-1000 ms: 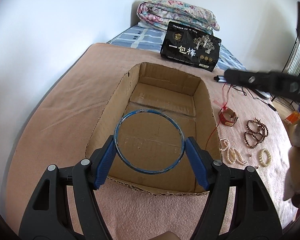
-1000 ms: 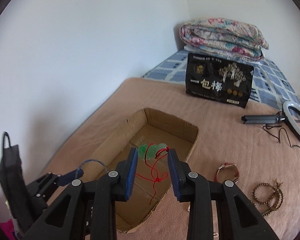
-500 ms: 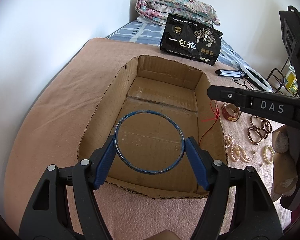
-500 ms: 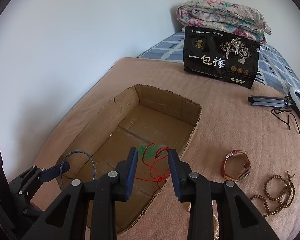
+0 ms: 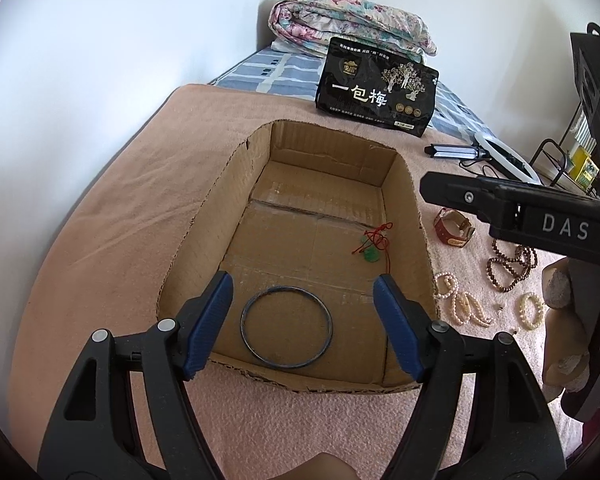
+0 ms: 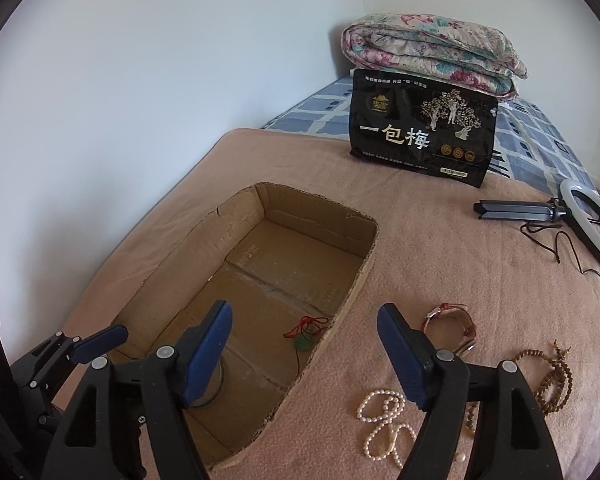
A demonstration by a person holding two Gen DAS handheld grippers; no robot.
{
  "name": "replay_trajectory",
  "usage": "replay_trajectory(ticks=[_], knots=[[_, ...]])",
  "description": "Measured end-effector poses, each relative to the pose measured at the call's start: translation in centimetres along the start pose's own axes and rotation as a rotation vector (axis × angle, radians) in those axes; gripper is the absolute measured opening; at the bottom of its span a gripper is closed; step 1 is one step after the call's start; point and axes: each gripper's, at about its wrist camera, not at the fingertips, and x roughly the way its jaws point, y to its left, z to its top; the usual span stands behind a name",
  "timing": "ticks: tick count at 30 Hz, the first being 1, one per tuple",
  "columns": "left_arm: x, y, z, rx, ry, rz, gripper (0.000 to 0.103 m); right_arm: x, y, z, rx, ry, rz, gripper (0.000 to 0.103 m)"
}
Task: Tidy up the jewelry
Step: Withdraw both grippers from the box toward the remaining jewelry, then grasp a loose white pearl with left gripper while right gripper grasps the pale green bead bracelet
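White walls meet behind a bed covered by a pink-brown blanket (image 5: 112,208), on which sits a shallow open cardboard box (image 5: 256,168). On the box floor, near its front wall, lies a thin dark blue ring bangle (image 5: 286,333), flat and free between the blue-padded left tongs (image 5: 302,326), which stand wide apart above it and touch nothing. Further right in the box rests a green pendant on red cord (image 5: 371,246). The right tongs (image 6: 304,354) have just been opening and hold nothing. Beside the box lie white pearl strands (image 6: 382,426), a red-strapped watch (image 6: 452,326) and brown wooden beads (image 6: 552,376).
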Motion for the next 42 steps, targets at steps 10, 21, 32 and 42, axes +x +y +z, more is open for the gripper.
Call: replay_trajectory(ticks=[10,21,32,42], knots=[[-2.5,-1.4,0.2,0.022,-0.054,-0.004,0.075,-3.1,-1.6,-0.4,0.008,-0.047,-0.04,0.085],[-4.6,-4.5,0.3,0.066,-0.109,-0.027,0.075,-7.0,-4.0,-2.3,0.008,-0.075,-0.072,0.097],[-4.4,-8.7,-0.1,0.132,-0.112,-0.097,0.075,-12.7,-9.5,-5.6,0.071,-0.152,-0.182,0.103],[-3.2,-13.0,-1.2,0.207,-0.061,-0.158,0.073,-13.5,-14.9,-9.3,0.13,-0.102,-0.258,0.103]])
